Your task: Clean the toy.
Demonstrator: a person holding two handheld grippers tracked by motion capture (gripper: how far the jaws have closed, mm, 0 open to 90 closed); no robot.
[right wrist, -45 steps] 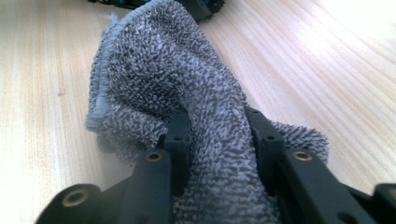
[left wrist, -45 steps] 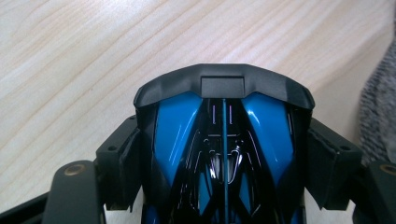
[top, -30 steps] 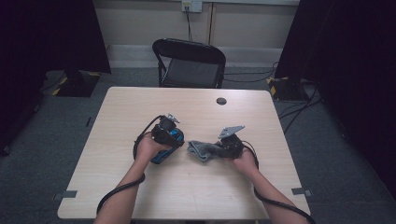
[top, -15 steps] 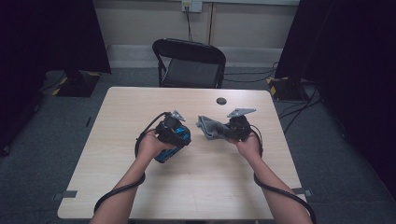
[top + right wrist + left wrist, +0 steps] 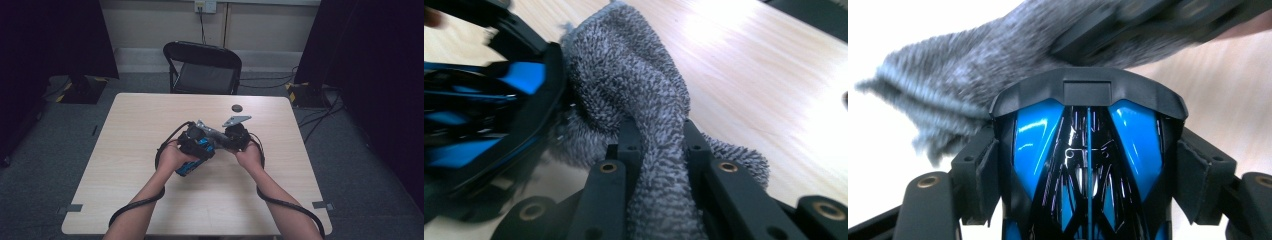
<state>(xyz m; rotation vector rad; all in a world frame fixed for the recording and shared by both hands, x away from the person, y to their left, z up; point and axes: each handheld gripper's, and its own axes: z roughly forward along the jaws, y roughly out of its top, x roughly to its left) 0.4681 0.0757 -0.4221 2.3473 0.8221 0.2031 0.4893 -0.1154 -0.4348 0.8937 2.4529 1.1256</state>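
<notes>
No words, labels, brand marks, numbers or signs can be read on anything in the high view, the left gripper view or the right gripper view.

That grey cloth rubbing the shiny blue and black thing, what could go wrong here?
The left claw grips the glossy blue and black object only by its sides, so a hard push from the cloth might slide it out. The right claw pinches just one fold of cloth, which could pull free. Both are held above the table, so a drop is possible.
</notes>
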